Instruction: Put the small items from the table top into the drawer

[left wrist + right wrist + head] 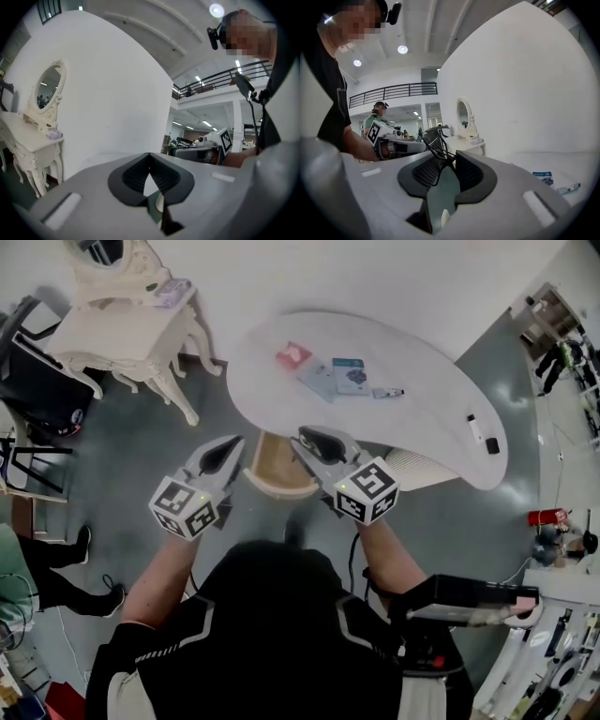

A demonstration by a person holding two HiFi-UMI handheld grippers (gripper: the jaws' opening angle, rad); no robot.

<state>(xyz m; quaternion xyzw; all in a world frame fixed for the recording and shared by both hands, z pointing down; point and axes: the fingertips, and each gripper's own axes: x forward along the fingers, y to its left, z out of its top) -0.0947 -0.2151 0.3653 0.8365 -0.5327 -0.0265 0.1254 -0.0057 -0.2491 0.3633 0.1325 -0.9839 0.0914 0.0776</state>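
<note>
The right gripper (447, 157) stands part open with nothing between its jaws. The left gripper (149, 155) is closed tip to tip, also on nothing. Both point about level, side by side, short of the surface (441, 352).

Just ahead of them and lower, between the two, a tan drawer (275, 486) seems to be pulled out from under the near edge, and I can see nothing in it. Beyond it, ahead and a little right of the right gripper, lie the items:
- a red packet (293, 356)
- a grey card (317, 381)
- a teal packet (351, 374) right against the card
- a short stick (388, 392) just right of those

Well off to the right gripper's right, near the surface's end, lie a white marker (475, 428) and a small black piece (492, 445).

All look light. The packets and card are flat and thin, probably stiff, and lie flush on the surface, so a jaw will not slip under easily. I would pinch a raised edge, or slide one to the rim first. The stick and marker are slim and rounded and may roll — take them across the middle, jaws square to their length
</note>
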